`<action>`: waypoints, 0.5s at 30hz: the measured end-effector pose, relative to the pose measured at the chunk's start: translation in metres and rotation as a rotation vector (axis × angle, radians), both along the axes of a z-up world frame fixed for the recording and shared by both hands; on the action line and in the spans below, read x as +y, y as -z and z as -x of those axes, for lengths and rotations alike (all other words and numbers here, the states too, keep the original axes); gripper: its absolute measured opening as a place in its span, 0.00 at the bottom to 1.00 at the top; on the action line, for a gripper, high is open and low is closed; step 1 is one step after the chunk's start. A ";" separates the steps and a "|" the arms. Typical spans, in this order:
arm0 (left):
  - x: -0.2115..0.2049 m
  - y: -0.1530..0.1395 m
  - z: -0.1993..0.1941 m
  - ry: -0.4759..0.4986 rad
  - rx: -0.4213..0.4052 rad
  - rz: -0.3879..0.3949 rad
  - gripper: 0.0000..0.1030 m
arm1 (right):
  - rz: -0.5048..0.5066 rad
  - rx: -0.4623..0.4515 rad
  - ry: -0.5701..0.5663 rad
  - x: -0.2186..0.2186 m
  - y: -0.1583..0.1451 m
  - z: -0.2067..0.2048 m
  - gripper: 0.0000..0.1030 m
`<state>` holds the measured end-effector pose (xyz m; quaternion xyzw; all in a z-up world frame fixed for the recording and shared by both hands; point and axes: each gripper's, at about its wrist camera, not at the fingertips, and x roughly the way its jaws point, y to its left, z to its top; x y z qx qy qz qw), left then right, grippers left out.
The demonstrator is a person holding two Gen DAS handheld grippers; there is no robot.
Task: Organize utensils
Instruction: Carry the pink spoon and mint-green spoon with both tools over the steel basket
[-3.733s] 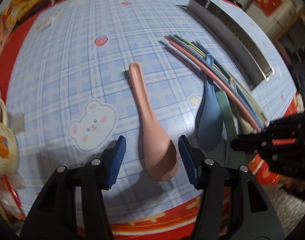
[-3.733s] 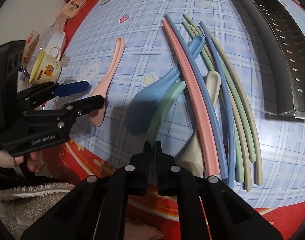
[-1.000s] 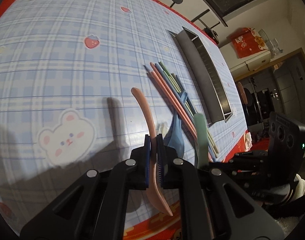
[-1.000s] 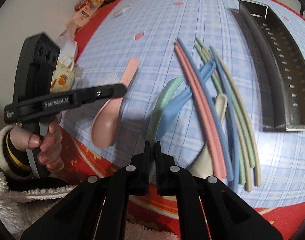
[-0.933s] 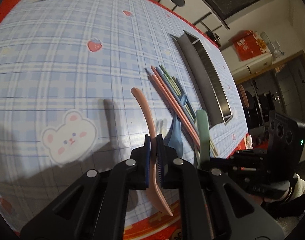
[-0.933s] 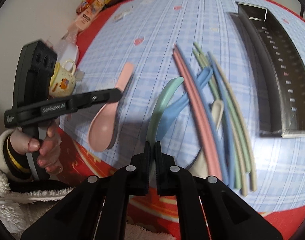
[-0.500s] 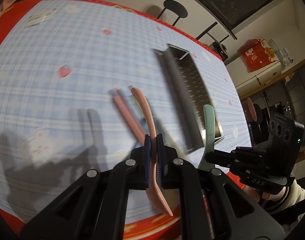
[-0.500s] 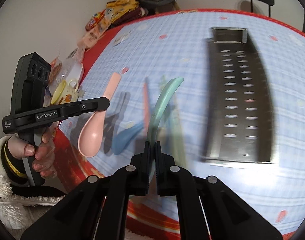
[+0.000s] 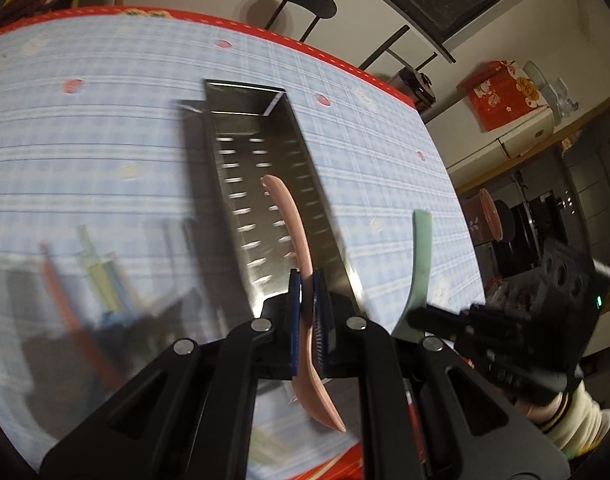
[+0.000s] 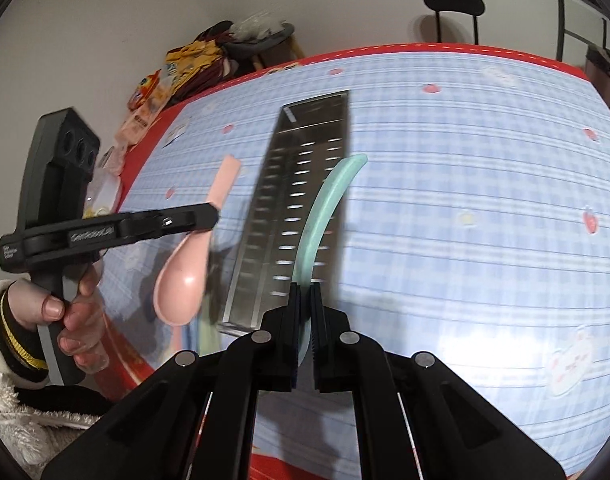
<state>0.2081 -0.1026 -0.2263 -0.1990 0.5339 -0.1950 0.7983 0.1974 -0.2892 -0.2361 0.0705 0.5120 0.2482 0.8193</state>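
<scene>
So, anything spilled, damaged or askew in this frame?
Nothing stands out. The left gripper holds the pink spoon and the right gripper holds the green spoon, both over the metal tray. The utensils on the cloth are too blurred to judge.

Light: indoor, moderate, slightly warm; room edges dim.
Glare: bright white patch on the tablecloth (image 10: 517, 344) at lower right of the right view; sheen on the metal tray (image 9: 241, 128).
Shadows: soft dark patches on the cloth at lower left of the left view.
Blur: tray holes and chopsticks (image 9: 89, 264) smeared; gripper bodies sharp.
Distortion: strong fisheye, black vignette corners, table edge bowed.
</scene>
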 end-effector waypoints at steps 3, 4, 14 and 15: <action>-0.016 0.015 -0.016 -0.021 0.043 0.010 0.10 | 0.005 -0.001 0.014 -0.009 0.001 -0.004 0.05; -0.020 0.020 -0.019 -0.024 0.054 0.014 0.10 | 0.005 0.000 0.020 -0.014 0.002 -0.004 0.05; -0.044 0.057 -0.042 -0.023 0.127 0.022 0.10 | 0.008 0.026 0.073 -0.043 0.010 -0.003 0.05; -0.045 0.059 -0.043 -0.021 0.130 0.025 0.10 | 0.008 0.027 0.076 -0.044 0.011 -0.003 0.05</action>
